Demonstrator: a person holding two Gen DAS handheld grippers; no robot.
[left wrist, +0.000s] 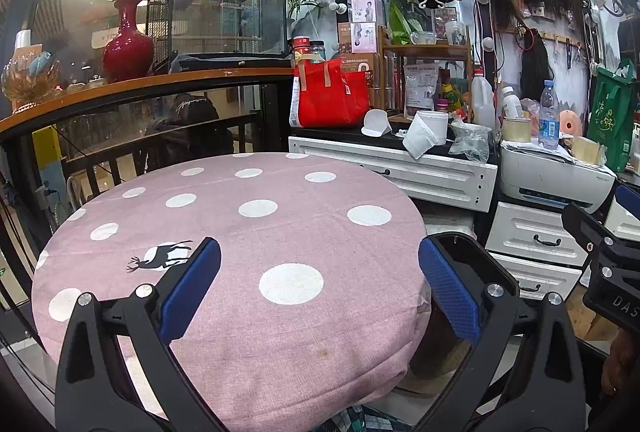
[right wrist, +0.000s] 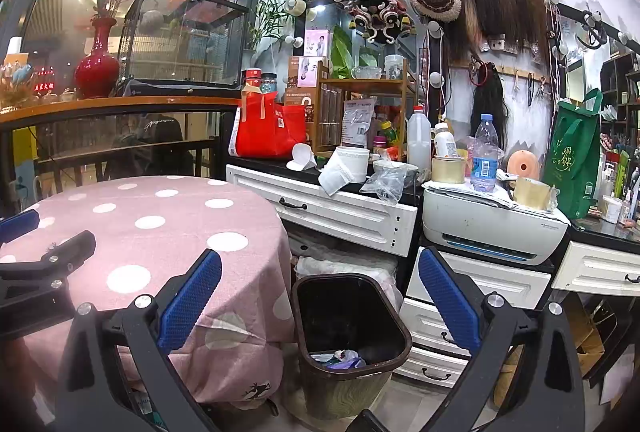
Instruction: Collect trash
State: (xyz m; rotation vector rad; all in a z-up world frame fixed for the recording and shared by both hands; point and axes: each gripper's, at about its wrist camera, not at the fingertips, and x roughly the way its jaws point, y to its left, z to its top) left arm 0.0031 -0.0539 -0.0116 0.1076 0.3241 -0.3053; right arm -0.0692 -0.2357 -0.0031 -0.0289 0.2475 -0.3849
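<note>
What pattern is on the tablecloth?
Pink tablecloth with white polka dots and a small black deer print; clearest in the left wrist view.

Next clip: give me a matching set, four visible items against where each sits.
Items:
1. trash bin
2. red vase
3. water bottle
4. red bag

Places:
A. on the printer
B. on the floor beside the round table
C. on the wooden ledge
D. on the white cabinet's dark top

Pairs: 1-B, 2-C, 3-A, 4-D
</note>
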